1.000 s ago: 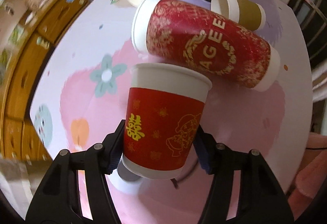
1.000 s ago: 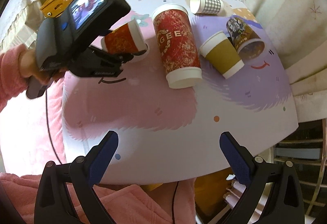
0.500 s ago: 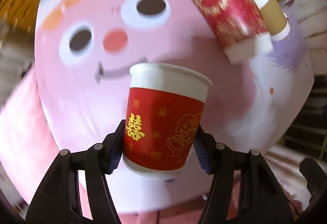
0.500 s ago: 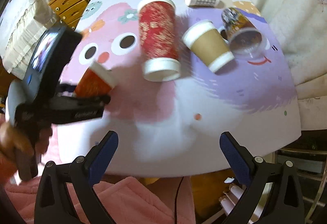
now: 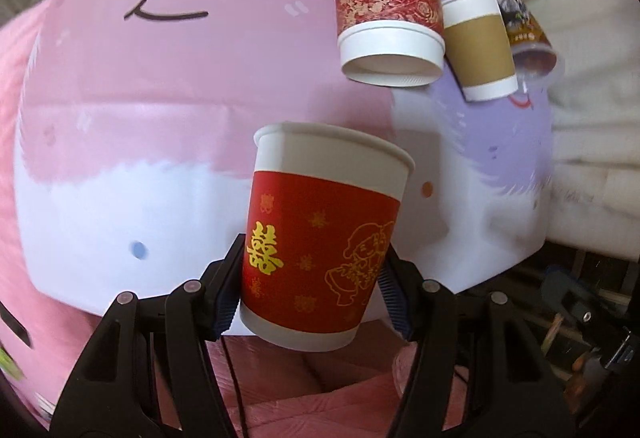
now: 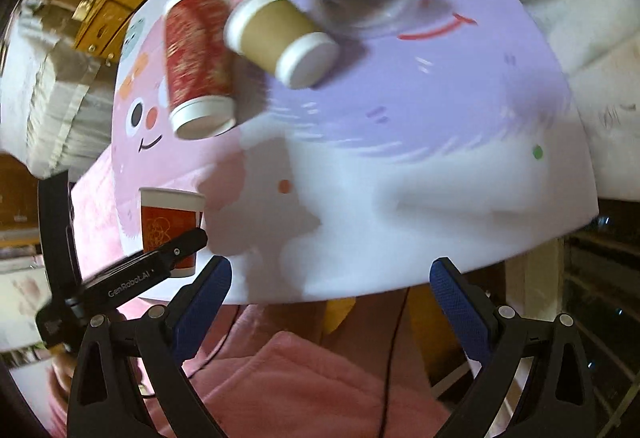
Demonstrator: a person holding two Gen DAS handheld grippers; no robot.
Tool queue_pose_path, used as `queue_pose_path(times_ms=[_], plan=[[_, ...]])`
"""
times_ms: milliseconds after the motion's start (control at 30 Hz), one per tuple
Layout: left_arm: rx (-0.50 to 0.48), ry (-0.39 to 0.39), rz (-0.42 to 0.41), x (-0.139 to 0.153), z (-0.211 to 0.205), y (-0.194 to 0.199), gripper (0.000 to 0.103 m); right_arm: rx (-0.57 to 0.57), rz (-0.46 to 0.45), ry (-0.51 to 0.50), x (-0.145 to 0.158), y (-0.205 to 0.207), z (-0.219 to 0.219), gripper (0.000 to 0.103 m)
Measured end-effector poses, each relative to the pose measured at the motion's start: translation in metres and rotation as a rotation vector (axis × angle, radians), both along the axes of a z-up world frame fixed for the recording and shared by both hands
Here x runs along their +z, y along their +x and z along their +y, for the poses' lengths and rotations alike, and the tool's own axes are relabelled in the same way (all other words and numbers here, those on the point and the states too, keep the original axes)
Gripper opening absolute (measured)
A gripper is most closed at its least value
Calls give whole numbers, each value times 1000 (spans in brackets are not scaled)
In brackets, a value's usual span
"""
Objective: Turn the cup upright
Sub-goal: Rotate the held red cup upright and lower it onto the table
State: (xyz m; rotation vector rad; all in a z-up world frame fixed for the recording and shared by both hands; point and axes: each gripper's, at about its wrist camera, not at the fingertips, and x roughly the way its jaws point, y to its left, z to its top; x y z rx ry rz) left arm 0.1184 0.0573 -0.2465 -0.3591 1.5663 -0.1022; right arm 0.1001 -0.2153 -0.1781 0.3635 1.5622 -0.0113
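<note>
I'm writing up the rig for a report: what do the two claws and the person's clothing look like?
Both claws, left and right, are matte black plastic with triangular cut-outs and silver screws. Their fingers carry ribbed blue pads. White "GenRobot.AI" lettering runs along the left one's side. The person wears fuzzy pink clothing, with a thin black cable across it.

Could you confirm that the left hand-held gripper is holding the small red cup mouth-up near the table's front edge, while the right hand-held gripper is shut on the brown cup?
Not quite. In the right wrist view the right hand-held gripper is open and empty; the brown cup lies on its side on the table. The rest holds: the left hand-held gripper grips the small red cup mouth-up.
</note>
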Motion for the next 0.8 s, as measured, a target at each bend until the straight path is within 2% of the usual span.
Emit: queue_pose_path(times_ms=[100, 267, 533, 667, 767, 800], plan=[[70, -45, 7, -4, -5, 7, 58, -8, 18, 28, 1, 2, -19, 101], [125, -87, -63, -5, -18, 5, 58, 49, 13, 1, 8, 9, -28, 101], [214, -150, -27, -30, -38, 10, 58, 145, 11, -57, 14, 17, -41, 101], [222, -137, -50, -31, -46, 7, 58, 172, 22, -64, 11, 17, -43, 101], [206, -126, -52, -30, -53, 7, 61, 182, 25, -64, 8, 16, -44, 101], [200, -129, -50, -30, -53, 6, 65, 182, 25, -62, 7, 15, -43, 101]])
